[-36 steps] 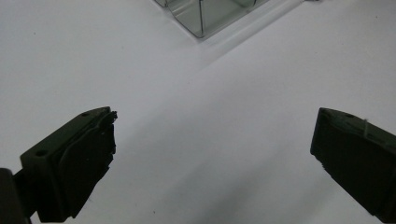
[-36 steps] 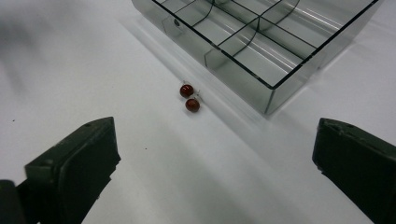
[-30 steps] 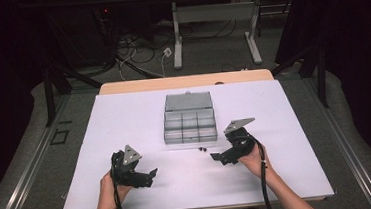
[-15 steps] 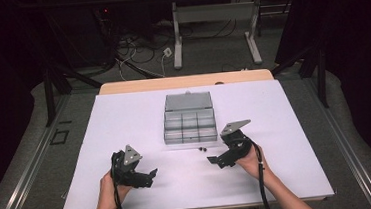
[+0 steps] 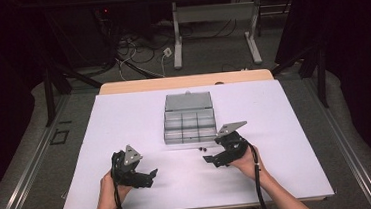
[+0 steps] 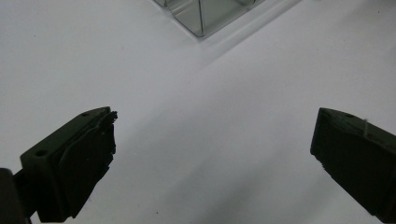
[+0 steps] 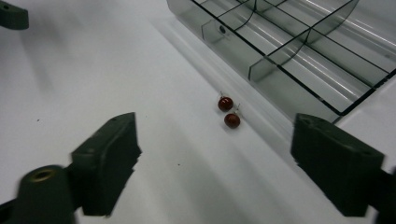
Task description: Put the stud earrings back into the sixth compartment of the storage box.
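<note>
Two small dark red beads (image 7: 225, 103) (image 7: 232, 120), each with a thin wire stem, lie on the white table just in front of a clear compartment box (image 7: 261, 70). In the high view the beads (image 5: 200, 147) sit at the front edge of the box (image 5: 191, 134), whose lid stands open. My right gripper (image 7: 215, 168) points at them from just short; its jaws are open and have just been closing a little, with nothing between the pads. My right gripper (image 5: 209, 159) lies right of centre. My left gripper (image 5: 151, 175) (image 6: 212, 158) stands open over bare table.
The white table top (image 5: 124, 119) has free room on both sides of the box. A corner of the box (image 6: 201, 18) shows at the top of the left gripper view. Beyond the table's far wooden edge (image 5: 186, 81) are desk legs and cables on the floor.
My right gripper has shifted a little to the left, closer to the beads. The left gripper has kept still.
</note>
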